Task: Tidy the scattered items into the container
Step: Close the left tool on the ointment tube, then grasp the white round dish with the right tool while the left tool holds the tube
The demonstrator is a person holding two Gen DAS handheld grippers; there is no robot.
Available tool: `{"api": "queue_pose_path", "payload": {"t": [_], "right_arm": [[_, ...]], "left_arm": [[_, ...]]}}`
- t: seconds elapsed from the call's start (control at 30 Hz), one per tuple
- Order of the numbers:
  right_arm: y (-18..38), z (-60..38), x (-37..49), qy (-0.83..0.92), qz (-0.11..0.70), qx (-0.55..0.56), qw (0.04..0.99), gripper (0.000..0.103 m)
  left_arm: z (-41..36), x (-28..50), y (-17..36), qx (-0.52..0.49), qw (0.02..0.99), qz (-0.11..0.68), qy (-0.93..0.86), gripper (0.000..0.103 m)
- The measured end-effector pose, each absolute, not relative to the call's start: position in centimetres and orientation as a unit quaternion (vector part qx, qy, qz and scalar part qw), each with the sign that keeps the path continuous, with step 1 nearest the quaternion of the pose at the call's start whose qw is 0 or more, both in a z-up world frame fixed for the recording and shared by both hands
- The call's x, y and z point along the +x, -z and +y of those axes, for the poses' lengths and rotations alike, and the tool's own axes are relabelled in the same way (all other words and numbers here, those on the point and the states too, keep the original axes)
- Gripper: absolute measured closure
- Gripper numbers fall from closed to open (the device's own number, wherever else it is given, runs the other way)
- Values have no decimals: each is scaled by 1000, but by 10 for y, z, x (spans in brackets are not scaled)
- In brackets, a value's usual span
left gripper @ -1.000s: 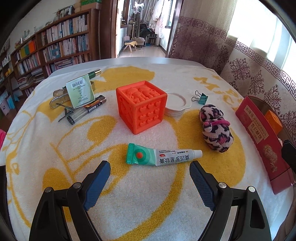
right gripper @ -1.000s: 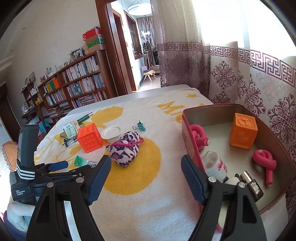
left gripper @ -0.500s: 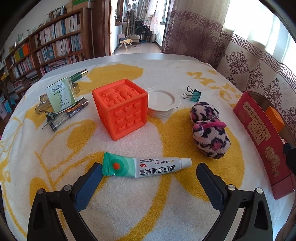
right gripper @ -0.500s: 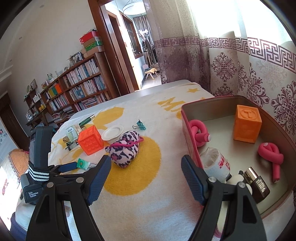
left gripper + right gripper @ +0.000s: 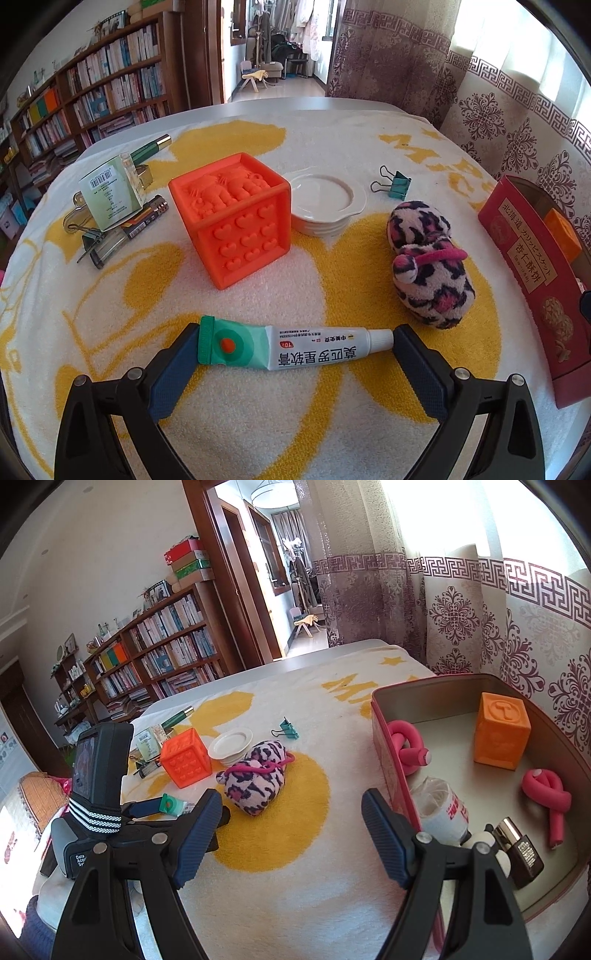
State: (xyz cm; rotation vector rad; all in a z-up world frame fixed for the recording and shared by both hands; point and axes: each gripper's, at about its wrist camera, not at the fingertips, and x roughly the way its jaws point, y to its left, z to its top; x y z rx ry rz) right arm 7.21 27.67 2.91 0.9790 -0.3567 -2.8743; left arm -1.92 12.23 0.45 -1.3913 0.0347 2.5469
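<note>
A green-and-white ointment tube (image 5: 295,349) lies crosswise on the yellow-and-white towel. My left gripper (image 5: 296,329) is open wide and low over it. The tube's green end is by the left fingertip and its white cap by the right one, with no pressing visible. The right wrist view shows the same tube (image 5: 170,805) at the left. My right gripper (image 5: 291,801) hangs open above the towel with nothing between its fingers, just left of the red tin (image 5: 391,746). The tin holds an orange block (image 5: 502,734), two pink knotted curlers (image 5: 408,749), and small bottles (image 5: 443,808).
Beyond the tube stand an orange embossed cube (image 5: 236,218), stacked white saucers (image 5: 325,201), a leopard plush toy (image 5: 428,266) and a teal binder clip (image 5: 397,182). A green box (image 5: 110,195) and a pen (image 5: 151,146) lie far left. The tin's side (image 5: 535,295) borders the right.
My left gripper moved forward and down to the tube and its jaws widened, so the tube now lies between the fingertips. The right gripper kept still.
</note>
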Motion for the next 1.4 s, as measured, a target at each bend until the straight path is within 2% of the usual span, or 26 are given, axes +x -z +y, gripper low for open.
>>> {"api": "queue_pose_path", "payload": {"t": [0.1,0.27,0.83,1.03,1.4], "right_arm": [[-30,274,72,940,-112,320,42,22],[-32,268,71,941,-104,319,42,22],[-30,233,46,932,-83,343,78,22],[-23,226,23,921,-93,369,90,22],[-17,213,-10,914,-64,391,87,22]], "left_arm": [[120,-19,-5,-473,122,8,-872,5],[115,-15,-7,-470,132,3,-873,5],[61,-3,-19,-441,76,-14,-894,5],[38,-4,-19,-437,60,-37,-897,5],[14,-2,-19,-432,47,-74,-897,5]]}}
